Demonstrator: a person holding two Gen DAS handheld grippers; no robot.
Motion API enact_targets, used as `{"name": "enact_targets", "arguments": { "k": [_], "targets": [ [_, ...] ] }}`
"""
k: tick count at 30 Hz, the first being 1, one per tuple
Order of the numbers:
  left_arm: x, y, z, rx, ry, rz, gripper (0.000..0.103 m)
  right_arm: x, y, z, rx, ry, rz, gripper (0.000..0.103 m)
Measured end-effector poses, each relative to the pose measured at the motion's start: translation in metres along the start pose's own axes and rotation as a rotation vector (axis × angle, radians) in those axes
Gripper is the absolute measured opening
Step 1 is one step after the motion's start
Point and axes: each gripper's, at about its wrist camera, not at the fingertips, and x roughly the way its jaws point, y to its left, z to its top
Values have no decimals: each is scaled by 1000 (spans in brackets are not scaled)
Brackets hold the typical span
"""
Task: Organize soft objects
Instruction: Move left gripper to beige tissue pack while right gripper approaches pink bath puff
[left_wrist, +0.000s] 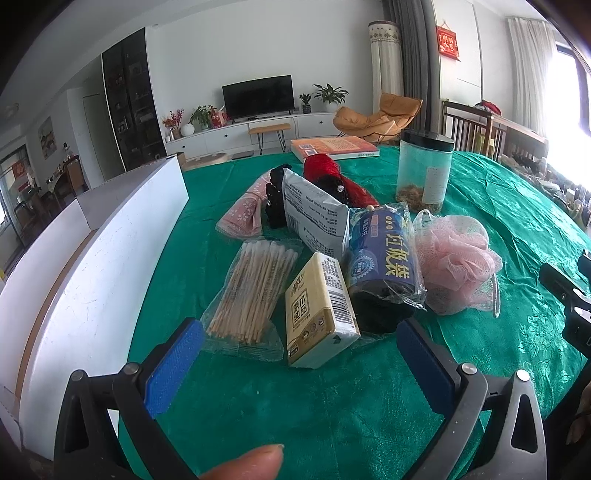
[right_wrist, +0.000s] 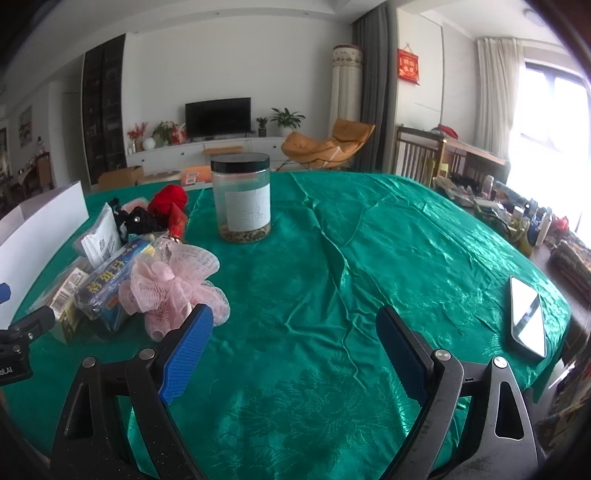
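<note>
A pile of soft goods lies on the green tablecloth (left_wrist: 332, 406). It holds a yellow tissue pack (left_wrist: 319, 310), a bag of cotton swabs (left_wrist: 249, 291), a blue roll of trash bags (left_wrist: 384, 273), a pink bath pouf (left_wrist: 458, 262), a white packet (left_wrist: 314, 210), a pink cloth (left_wrist: 243, 214) and red and black fabric (left_wrist: 332, 177). My left gripper (left_wrist: 299, 354) is open and empty, just in front of the tissue pack. My right gripper (right_wrist: 295, 343) is open and empty over bare cloth, right of the pouf (right_wrist: 173, 284).
A white open box (left_wrist: 103, 258) stands along the left side of the table. A clear jar with a black lid (right_wrist: 242, 199) stands behind the pile. A book (left_wrist: 332, 147) lies at the far edge. A phone (right_wrist: 528, 317) lies at the right edge.
</note>
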Motion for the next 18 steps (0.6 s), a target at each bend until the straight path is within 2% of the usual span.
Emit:
{"name": "enact_targets", "arguments": {
  "k": [11, 18],
  "targets": [
    [15, 5, -7, -5, 68, 7, 103, 7, 10, -5, -24, 45, 74, 92],
    [21, 11, -10, -3, 89, 1, 103, 19, 20, -12, -41, 122, 153, 92]
  ]
}}
